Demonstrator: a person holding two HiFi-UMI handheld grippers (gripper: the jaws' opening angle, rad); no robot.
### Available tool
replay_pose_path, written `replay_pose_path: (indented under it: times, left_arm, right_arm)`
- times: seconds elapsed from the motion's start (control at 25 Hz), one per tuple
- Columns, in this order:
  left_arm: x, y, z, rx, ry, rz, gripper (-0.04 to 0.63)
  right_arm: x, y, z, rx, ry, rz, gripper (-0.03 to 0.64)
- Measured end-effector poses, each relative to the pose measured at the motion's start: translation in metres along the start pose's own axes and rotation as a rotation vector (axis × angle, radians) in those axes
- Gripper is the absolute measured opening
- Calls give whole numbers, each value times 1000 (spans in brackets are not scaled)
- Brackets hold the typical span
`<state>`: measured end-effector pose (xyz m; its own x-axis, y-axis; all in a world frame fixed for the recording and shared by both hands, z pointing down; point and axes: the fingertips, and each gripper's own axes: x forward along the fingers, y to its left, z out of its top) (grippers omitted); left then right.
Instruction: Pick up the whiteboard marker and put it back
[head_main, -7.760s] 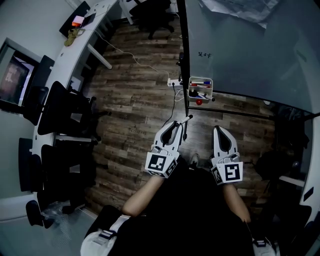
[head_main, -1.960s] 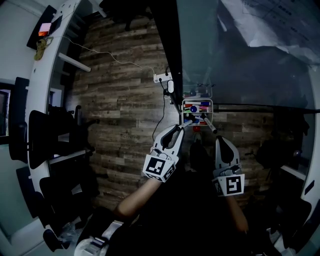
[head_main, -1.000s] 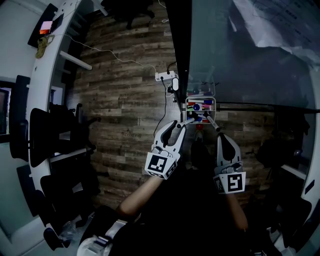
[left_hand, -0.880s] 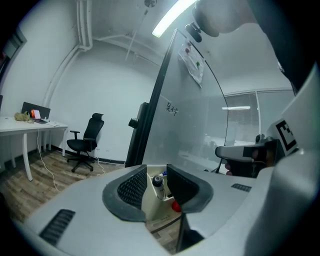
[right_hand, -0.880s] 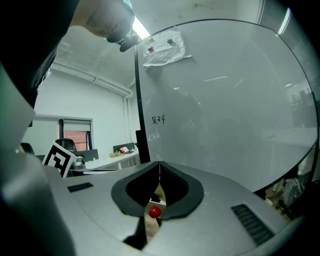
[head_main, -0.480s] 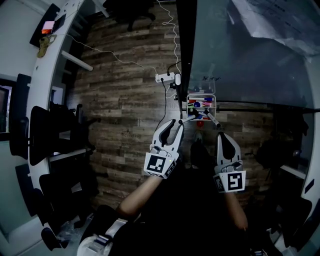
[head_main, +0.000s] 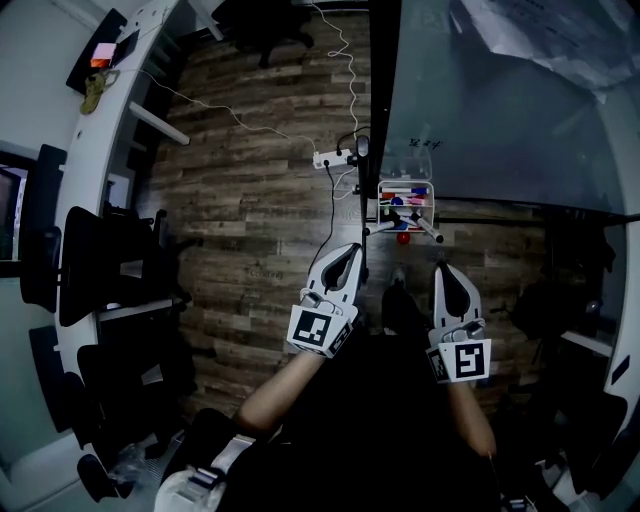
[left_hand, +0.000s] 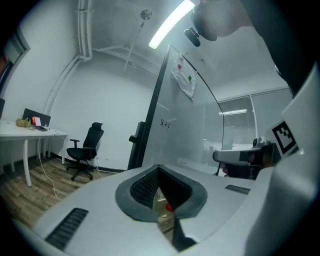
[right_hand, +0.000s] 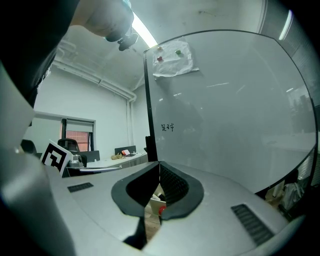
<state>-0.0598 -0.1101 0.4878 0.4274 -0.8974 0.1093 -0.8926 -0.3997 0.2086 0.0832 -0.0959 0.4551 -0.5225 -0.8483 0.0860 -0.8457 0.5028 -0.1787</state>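
Head view, markers (head_main: 403, 191) beyond right gripper (head_main: 444, 268), apart

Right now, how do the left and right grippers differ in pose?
The left gripper leans toward the marker tray. The right gripper points straight up the head view. The left cube sits clearly rotated, while the right cube is nearly square to the camera. The left's jaws have just closed on nothing. Shared: both are shut, empty and short of the tray.
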Motion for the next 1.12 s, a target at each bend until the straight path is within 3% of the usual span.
replay_pose_path:
  times: [0.28, 0.6, 1.12]
  left_arm:
    - [-17, -11, 3, 22, -15, -33, 8]
    - [-43, -19, 12, 45, -51, -62, 8]
    - [-69, -16, 26, 53, -98, -56, 8]
  right_arm:
    - [-14, 15, -3, -40, 19, 8, 14]
    - [-29, 44, 9, -72, -28, 24, 14]
    - [-40, 74, 21, -106, -61, 32, 14]
